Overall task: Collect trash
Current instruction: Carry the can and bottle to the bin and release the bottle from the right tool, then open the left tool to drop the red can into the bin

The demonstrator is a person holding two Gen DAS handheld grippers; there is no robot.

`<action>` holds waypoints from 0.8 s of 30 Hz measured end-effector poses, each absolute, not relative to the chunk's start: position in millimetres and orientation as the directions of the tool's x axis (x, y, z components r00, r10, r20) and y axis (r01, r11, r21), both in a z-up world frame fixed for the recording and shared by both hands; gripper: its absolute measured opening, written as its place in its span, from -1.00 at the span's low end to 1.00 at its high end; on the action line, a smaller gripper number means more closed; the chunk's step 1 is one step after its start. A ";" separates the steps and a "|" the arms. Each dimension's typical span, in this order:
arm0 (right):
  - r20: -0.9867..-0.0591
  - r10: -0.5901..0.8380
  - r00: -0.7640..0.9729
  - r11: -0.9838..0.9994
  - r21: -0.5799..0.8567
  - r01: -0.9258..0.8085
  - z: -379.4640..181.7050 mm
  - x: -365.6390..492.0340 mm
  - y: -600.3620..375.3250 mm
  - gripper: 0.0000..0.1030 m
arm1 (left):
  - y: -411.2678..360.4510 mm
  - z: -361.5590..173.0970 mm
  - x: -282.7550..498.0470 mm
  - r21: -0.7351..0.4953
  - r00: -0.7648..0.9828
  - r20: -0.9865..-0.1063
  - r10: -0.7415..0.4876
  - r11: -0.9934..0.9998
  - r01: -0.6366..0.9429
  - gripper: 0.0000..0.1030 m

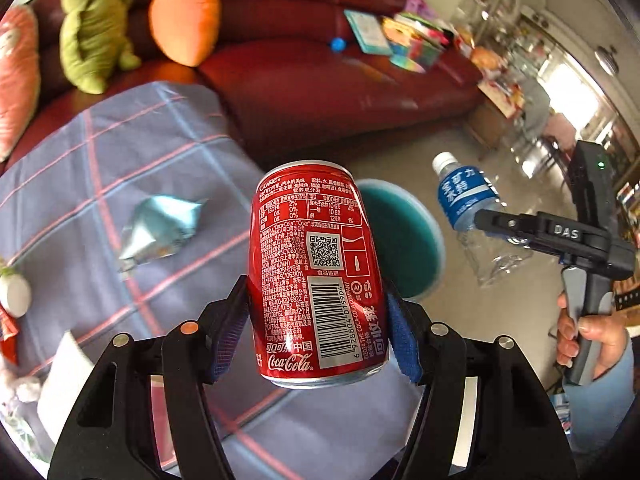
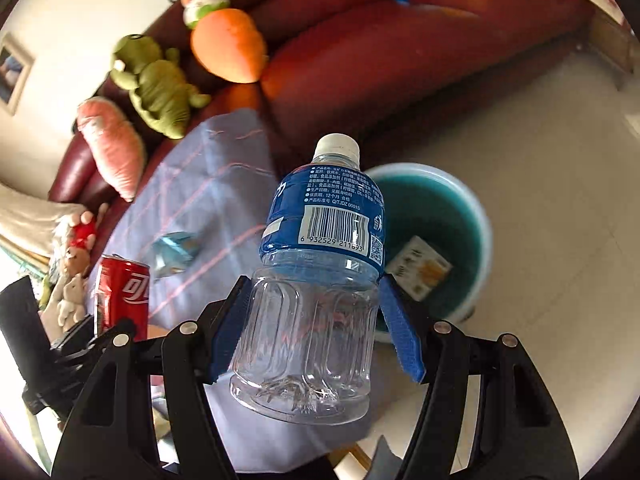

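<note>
Now left tool clamps red can; right tool clamps clear bottle.

A dark red sofa holds an orange carrot plush, a green plush beside it, a pink plush, and blurred items, perhaps books. A blue checked cloth covers the table. Beige tiled floor.

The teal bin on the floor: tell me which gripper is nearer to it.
Right. The right gripper, holding the water bottle, hangs beside the teal bin, which shows just behind the bottle. The left gripper, holding the Coca-Cola can, is farther off, over the tablecloth.
</note>
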State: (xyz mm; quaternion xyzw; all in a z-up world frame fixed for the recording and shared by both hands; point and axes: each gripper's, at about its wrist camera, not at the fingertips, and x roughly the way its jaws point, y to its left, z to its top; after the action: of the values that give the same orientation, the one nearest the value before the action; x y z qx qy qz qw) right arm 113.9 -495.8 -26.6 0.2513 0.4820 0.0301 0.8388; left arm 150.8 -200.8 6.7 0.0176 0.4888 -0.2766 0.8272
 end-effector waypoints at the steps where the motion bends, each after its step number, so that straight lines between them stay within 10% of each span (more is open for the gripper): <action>1: -0.801 0.288 0.524 0.870 0.448 0.207 -34.3 116.0 -503.7 0.21 | -210.3 3.2 152.7 -0.240 0.360 -0.823 -0.440 0.843 0.482 0.25; 24: -0.846 0.278 0.455 0.857 0.433 0.280 -75.4 134.1 -539.7 0.38 | -273.2 -40.3 185.1 -0.253 0.254 -0.868 -0.426 0.821 0.511 0.25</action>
State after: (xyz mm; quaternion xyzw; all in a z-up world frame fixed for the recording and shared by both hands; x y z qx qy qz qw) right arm 134.1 -539.7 -75.4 0.2673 0.5220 -0.0004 0.8100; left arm 185.1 -273.2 -40.3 0.0398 0.5342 -0.2962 0.7908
